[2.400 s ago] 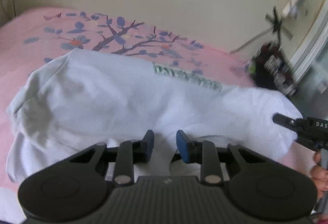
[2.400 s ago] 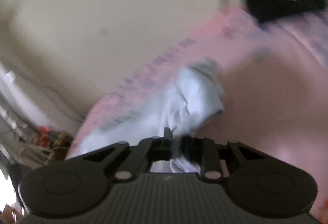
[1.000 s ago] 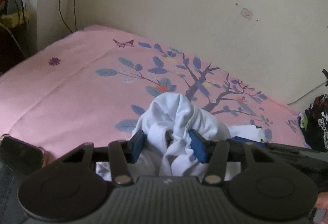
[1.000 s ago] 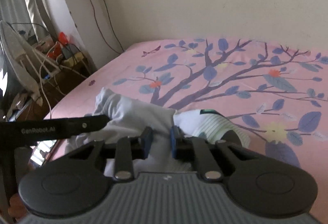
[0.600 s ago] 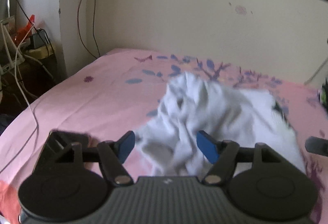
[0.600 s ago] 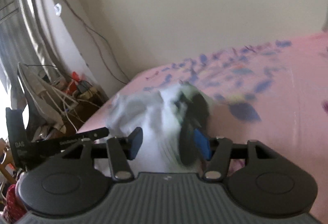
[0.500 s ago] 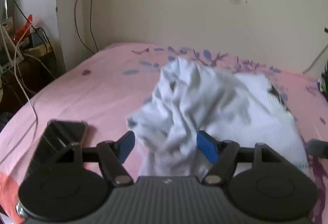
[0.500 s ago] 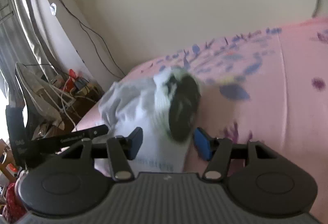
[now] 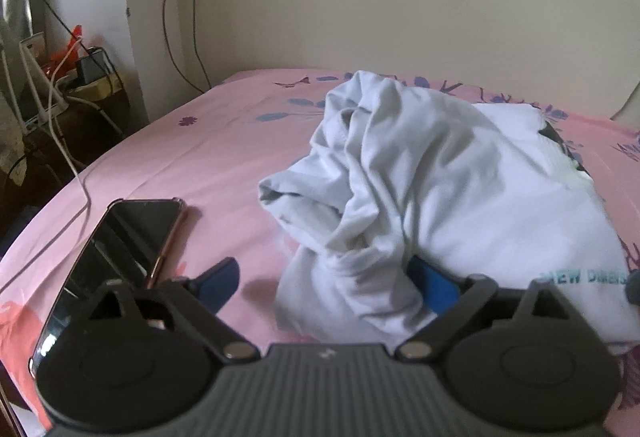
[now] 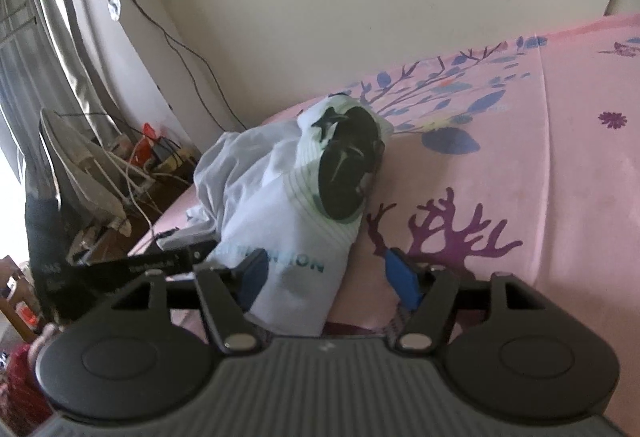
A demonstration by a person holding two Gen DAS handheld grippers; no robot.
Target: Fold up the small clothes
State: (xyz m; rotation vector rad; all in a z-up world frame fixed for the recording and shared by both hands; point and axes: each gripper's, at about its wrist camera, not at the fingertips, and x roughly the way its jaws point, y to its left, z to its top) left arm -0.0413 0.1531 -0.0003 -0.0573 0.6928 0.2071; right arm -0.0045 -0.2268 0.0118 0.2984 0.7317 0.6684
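Lying bunched on bedsheet (image 9: pixel 224 141) — white shirt (image 9: pixel 440 189), long axis toward wall.

Soft daylight enters from the window (image 10: pixel 16 49) at far left, blown out white there. Both views are slightly hazy, bending at the edges, with faint shadows under the shirt (image 9: pixel 432 197).

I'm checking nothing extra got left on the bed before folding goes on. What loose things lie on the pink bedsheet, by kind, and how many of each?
White garments: 1, a crumpled white T-shirt
Phones: 1, a dark phone beside it
Total: 2, on the pink bedsheet
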